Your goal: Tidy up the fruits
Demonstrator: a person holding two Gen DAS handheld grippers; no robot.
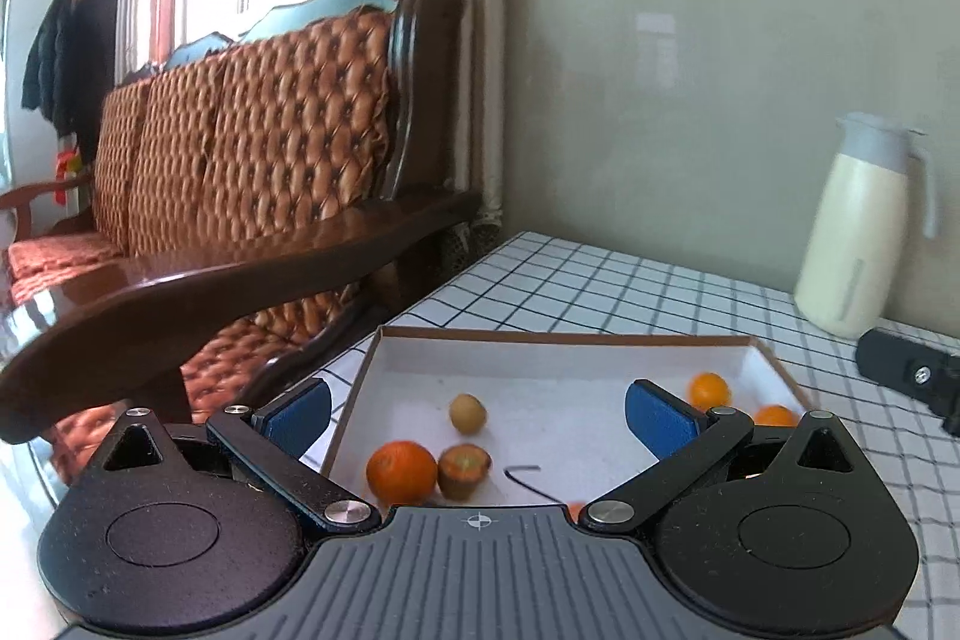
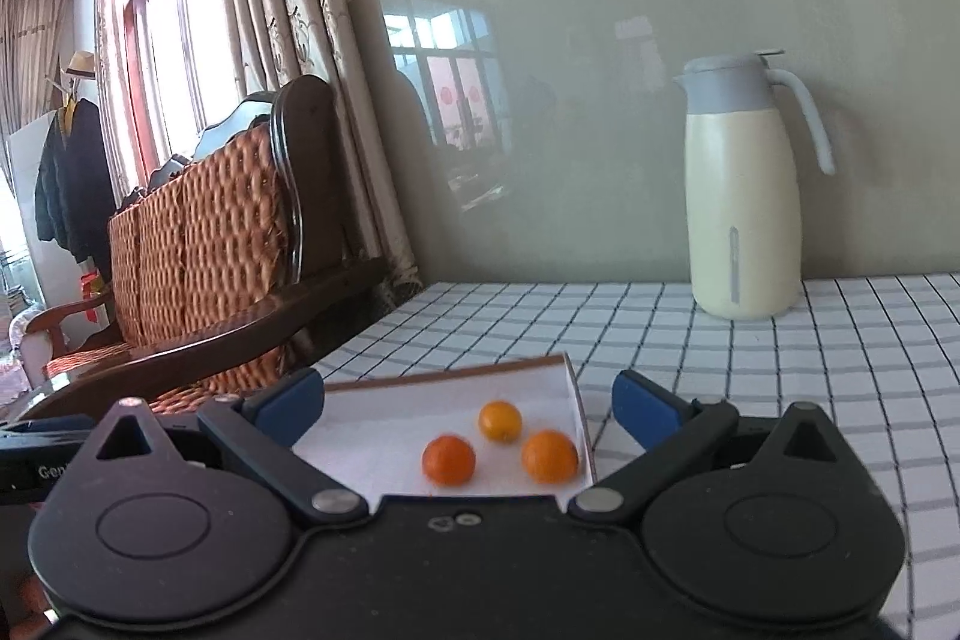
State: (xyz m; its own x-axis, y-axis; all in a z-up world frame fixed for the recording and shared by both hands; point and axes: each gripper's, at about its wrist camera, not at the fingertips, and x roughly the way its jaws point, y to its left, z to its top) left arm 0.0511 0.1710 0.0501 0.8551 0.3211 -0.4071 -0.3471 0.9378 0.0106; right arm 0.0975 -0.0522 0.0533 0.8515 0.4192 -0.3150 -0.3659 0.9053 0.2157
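The left gripper (image 1: 479,418) is held with its blue pads (image 1: 298,415) spread wide, and nothing is gripped or touched by them. It is poised above the near edge of the tray (image 1: 771,361), with the tray's floor seen between the fingers. The right gripper (image 2: 468,409) is likewise spread wide and empty, and is held over the tray's (image 2: 573,388) right corner.

Beyond the tray, a cream jug (image 2: 744,196) with a grey lid is set on the checked cloth (image 2: 750,358), against the wall. To the left of the tray, a wooden sofa (image 1: 270,148) with brown cushions is seen, its arm level with the tray's left wall. A black device (image 1: 912,376) is seen on the cloth to the right of the tray; what it is cannot be told.

In the tray's near left part, an orange (image 1: 401,471) is seen touching a kiwi (image 1: 464,469), and a second kiwi (image 1: 467,412) lies a little farther back. A thin black hook (image 1: 528,478) lies just right of the near kiwi. In the tray's right corner, three oranges (image 2: 499,420) are grouped near one another.
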